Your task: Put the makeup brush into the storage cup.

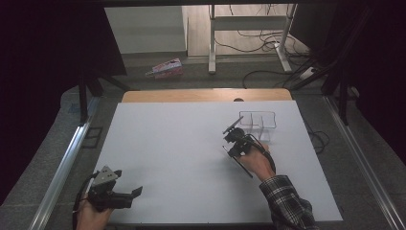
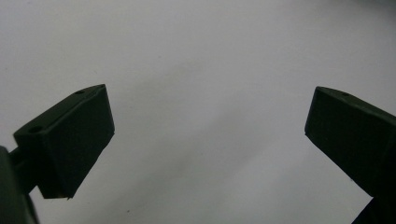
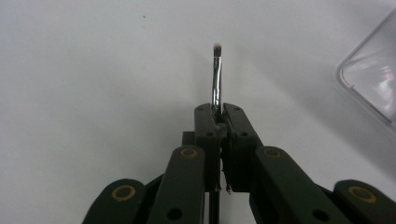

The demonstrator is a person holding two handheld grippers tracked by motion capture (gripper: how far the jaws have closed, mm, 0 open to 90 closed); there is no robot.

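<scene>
Right gripper [image 3: 217,114], right of centre on the white counter [image 1: 167,143], jaws clamped on a thin brush [image 3: 216,74], bristle end poking out past them. A clear plastic tray [image 1: 258,120] sits just beyond. Left gripper [image 2: 205,140] at near left, jaws wide, nothing between them.

The clear tray [image 1: 257,120] is sitting on the table [image 1: 182,143], toward its far right. The right gripper [image 1: 233,139] is lying just left of the tray, gripping a brush [image 3: 216,77]. The left gripper [image 1: 125,194] is resting well away from the tray, at the near left corner.
</scene>
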